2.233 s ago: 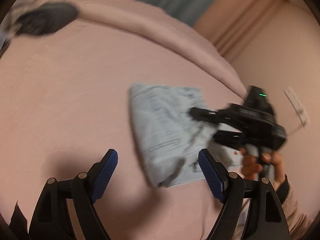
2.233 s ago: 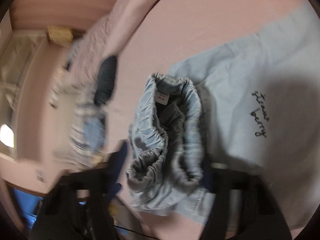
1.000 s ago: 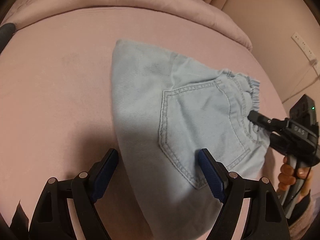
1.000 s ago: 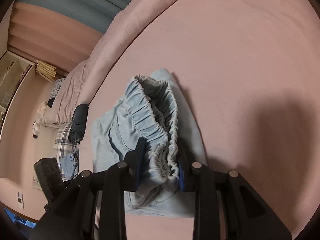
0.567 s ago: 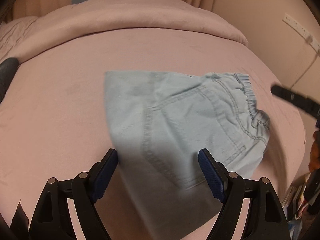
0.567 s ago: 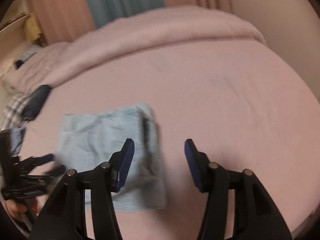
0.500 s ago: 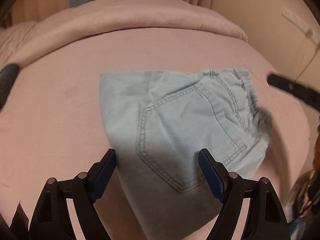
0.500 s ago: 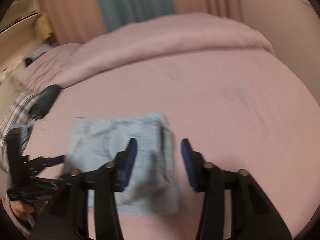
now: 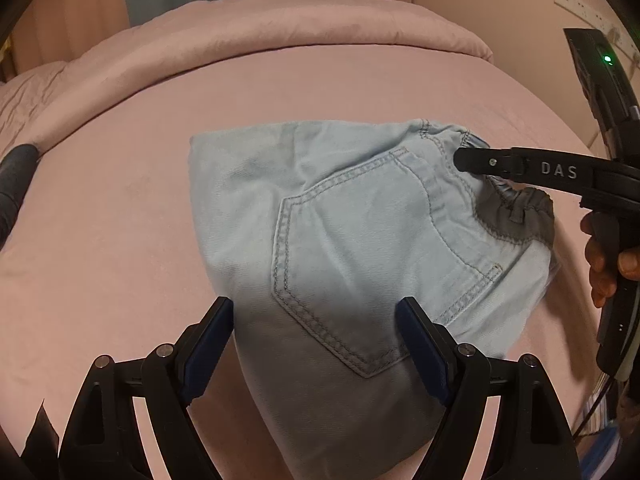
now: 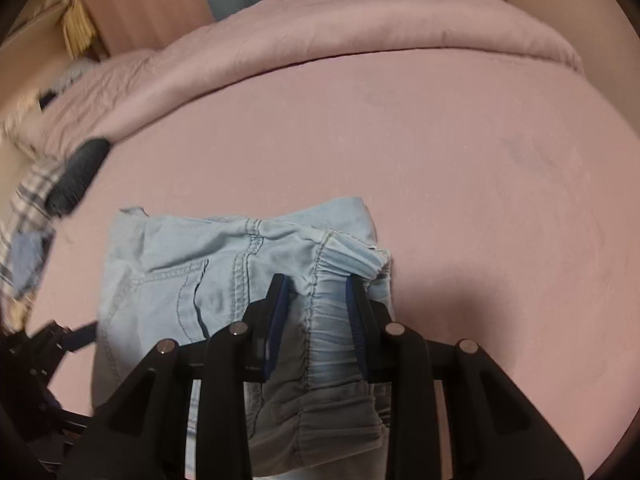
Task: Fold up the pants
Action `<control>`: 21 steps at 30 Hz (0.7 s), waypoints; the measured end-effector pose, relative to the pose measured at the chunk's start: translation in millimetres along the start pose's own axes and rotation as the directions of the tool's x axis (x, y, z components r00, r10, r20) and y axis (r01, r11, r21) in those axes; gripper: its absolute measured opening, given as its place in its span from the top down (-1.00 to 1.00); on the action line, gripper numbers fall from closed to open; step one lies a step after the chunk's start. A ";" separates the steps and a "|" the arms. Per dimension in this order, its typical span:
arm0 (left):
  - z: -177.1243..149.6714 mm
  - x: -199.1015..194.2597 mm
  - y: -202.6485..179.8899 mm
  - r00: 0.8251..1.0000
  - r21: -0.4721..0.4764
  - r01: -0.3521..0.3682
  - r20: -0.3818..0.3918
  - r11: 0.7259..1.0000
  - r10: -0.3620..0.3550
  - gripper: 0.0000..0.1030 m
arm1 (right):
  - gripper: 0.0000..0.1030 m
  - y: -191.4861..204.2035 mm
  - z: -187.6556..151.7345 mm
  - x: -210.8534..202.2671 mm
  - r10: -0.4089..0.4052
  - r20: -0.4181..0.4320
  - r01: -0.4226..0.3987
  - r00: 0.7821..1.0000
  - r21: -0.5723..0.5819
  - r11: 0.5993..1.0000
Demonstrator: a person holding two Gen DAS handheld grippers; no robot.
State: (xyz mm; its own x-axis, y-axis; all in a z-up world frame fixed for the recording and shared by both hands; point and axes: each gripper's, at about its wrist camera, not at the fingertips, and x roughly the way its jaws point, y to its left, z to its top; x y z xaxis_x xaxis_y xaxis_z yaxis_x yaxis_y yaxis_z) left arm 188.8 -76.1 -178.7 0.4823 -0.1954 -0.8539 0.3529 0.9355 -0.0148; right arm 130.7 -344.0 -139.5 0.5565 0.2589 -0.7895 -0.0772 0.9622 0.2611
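Underneath, pink bed (image 9: pixel 120 220), curtains (image 10: pixel 132 4) behind

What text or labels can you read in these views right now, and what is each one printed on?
"DAS": white letters on the black finger of the right gripper, seen from the left wrist view above the waistband of the pants.
No other text is readable in either view.

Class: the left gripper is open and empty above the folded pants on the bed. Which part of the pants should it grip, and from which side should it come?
Probably the folded edge farthest from the waistband, where the right gripper is closed on the elastic. The left gripper would come from above, sliding one finger under. That edge is straight, layered and clear, so the pants would hang evenly between both grips.
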 end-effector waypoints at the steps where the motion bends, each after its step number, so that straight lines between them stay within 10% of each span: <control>1: 0.4 0.3 0.9 1.000 -0.005 0.003 -0.002 1.000 -0.003 -0.60 | 0.45 -1.8 -1.0 -1.6 0.005 0.003 -0.005 1.000 0.005 1.000; 11: 4.3 -14.2 1.7 1.000 -0.030 -0.007 0.026 1.000 0.008 -0.61 | 0.36 15.2 -22.2 -53.4 0.028 0.139 -0.021 0.990 -0.055 0.998; 21: 11.3 2.8 -11.5 0.999 0.015 -0.035 -0.012 0.999 0.035 -0.61 | 0.51 17.6 -70.8 -50.6 -0.001 0.077 0.011 0.997 -0.136 0.991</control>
State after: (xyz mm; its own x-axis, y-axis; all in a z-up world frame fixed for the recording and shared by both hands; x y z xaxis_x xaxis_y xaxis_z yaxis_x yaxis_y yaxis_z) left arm 195.2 -90.8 -175.0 0.4850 -0.1591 -0.8599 0.3480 0.9372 0.0229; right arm 42.5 -334.2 -134.3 0.6188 0.2508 -0.7444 -0.1827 0.9676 0.1740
